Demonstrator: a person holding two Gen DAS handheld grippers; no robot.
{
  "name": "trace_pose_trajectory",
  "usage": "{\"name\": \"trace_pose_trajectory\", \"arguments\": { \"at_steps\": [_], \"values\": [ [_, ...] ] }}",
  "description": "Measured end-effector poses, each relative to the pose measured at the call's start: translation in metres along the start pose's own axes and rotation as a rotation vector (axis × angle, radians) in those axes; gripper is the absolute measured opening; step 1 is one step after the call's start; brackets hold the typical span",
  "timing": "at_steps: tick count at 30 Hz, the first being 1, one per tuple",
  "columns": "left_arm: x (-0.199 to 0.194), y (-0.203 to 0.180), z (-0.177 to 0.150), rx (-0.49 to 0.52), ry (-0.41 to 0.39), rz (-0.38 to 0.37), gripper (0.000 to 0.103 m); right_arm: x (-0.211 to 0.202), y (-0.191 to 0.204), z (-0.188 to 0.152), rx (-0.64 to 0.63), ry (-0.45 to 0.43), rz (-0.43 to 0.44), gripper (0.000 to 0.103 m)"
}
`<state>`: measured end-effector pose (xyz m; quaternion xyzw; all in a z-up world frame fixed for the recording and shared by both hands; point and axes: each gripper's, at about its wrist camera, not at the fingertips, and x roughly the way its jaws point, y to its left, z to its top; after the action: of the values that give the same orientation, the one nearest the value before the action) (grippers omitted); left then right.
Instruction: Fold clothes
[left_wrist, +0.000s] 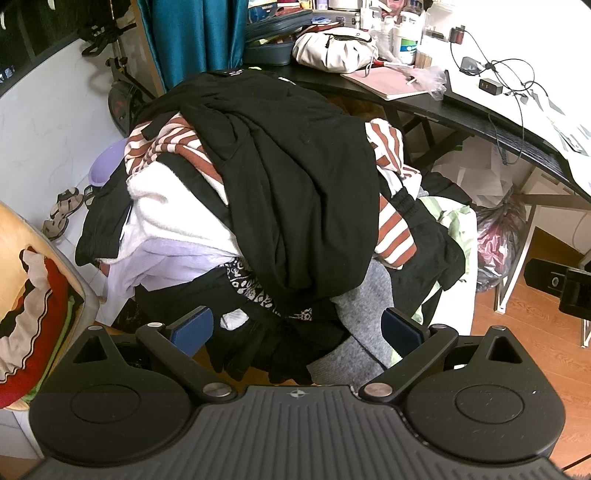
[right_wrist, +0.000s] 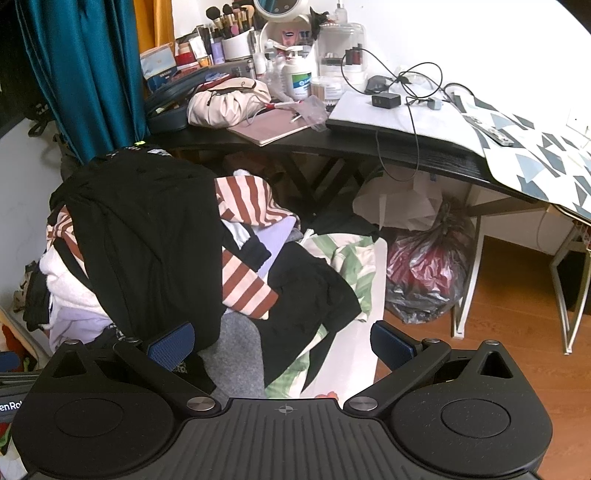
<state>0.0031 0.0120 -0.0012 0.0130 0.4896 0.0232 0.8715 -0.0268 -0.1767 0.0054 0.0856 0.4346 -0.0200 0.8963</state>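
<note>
Clothes pile (left_wrist: 258, 206), heaped beside the black desk (right_wrist: 424, 155): soft, limp, tangled. Topmost black garment (left_wrist: 295, 184): light, drapes; likely best pinched at a loose hem. Left gripper (left_wrist: 297, 328), right gripper (right_wrist: 282, 338): jaws apart, empty.

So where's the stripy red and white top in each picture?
Left wrist view: the striped top peeks out on both sides of the black garment, upper middle of the pile.
Right wrist view: the striped top lies left of centre, right of the black garment.
Shared landmark: the cream bag on the desk, beside the teal curtain.
</note>
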Motion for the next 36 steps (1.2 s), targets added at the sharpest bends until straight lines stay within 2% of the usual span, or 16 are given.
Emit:
{"name": "trace_pose_trajectory", "arguments": {
  "at_steps": [36],
  "values": [
    [0.003, 0.008, -0.001, -0.061, 0.018, 0.047, 0.099, 0.014, 0.006, 0.006, -0.034, 0.018, 0.047, 0.102]
  ]
}}
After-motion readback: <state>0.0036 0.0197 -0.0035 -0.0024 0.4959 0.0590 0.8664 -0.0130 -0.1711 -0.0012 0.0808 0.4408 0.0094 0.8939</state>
